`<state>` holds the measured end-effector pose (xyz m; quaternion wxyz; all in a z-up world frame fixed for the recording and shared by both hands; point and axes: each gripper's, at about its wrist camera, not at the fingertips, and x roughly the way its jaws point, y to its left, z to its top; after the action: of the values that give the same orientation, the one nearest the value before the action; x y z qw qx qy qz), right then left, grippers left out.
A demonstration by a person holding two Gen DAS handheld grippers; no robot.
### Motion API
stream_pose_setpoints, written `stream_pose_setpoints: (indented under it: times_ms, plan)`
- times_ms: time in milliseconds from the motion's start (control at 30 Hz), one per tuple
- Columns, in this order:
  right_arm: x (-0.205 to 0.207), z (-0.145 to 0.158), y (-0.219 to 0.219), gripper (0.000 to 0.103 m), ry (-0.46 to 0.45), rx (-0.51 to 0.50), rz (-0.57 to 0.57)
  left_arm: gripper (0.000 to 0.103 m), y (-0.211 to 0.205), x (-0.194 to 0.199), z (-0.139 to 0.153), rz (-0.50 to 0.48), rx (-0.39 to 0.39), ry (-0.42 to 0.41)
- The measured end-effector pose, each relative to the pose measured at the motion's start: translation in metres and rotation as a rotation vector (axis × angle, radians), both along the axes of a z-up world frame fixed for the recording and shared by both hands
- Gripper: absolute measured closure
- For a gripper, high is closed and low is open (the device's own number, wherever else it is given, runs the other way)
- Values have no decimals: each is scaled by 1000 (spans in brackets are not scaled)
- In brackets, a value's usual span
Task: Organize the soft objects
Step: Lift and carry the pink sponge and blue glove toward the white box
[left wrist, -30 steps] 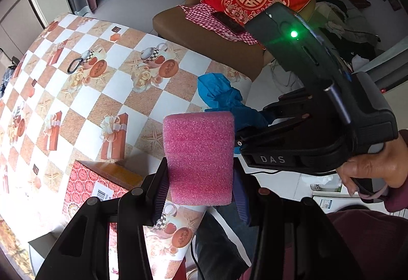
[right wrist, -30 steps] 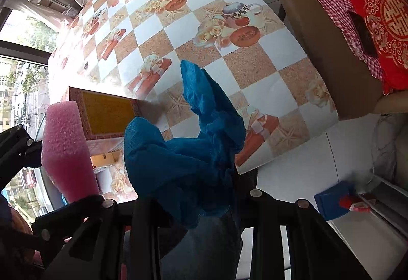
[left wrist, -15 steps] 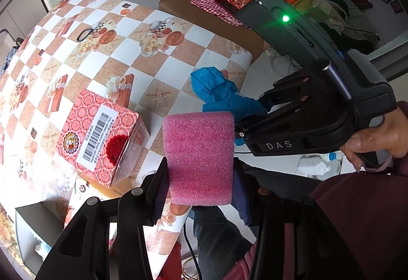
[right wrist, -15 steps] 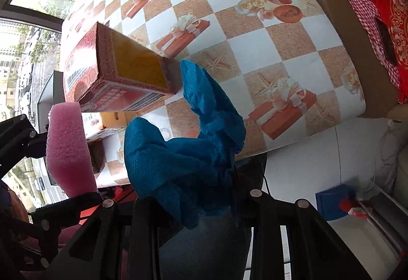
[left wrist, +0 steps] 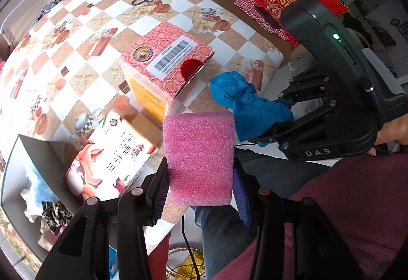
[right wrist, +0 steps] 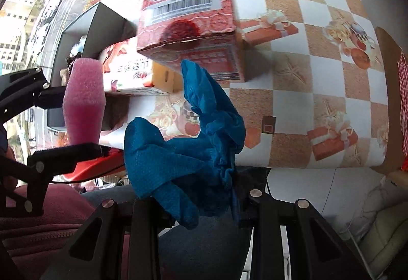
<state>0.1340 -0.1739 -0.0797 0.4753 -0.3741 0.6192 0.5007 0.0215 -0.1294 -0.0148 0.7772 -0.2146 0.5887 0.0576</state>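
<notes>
Since a second ago, both views have swung across the table: the red patterned carton (left wrist: 165, 68) and the white printed carton (left wrist: 109, 157) now sit mid-frame, and a grey bin (left wrist: 15, 170) has come into sight at 9 o'clock in my left view.

Nearest to me, my left gripper (left wrist: 200, 178) is clamped on the pink foam block (left wrist: 200, 157), pads pressed to its two sides; the block stands upright above the table edge. It is a rectangular slab with a coarse, open-pored face and rounded corners, and it pinches in slightly where held, so I judge it light and springy. At 3 o'clock, my right gripper (right wrist: 204, 201) is closed on the blue cloth (right wrist: 188, 147), a thin, dimpled, crumpled fabric that flops up and outward in loose lobes, held in the air just off the near table edge.

Beyond them, the two cartons lie touching, stiff-sided and glossy, on a slick checked tablecloth (left wrist: 76, 32). Further off at 9 o'clock, the bin already holds a few soft pieces (left wrist: 43, 193): something pale blue and fluffy, something dark and patterned.

My judgement: the task is partway along. Some soft items are binned; the foam and the cloth are both picked up but not delivered, and carrying each to the bin and releasing it remains.
</notes>
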Motion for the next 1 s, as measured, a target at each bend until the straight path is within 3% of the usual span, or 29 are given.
stream_pose_setpoints:
  times_ms: [500, 1000]
  plan:
    - [-74, 11, 40, 71, 3, 49, 294, 54, 45, -73, 0, 358, -6, -16]
    - [-136, 42, 111, 71, -3, 152, 455, 54, 101, -179, -13, 860, 43, 39]
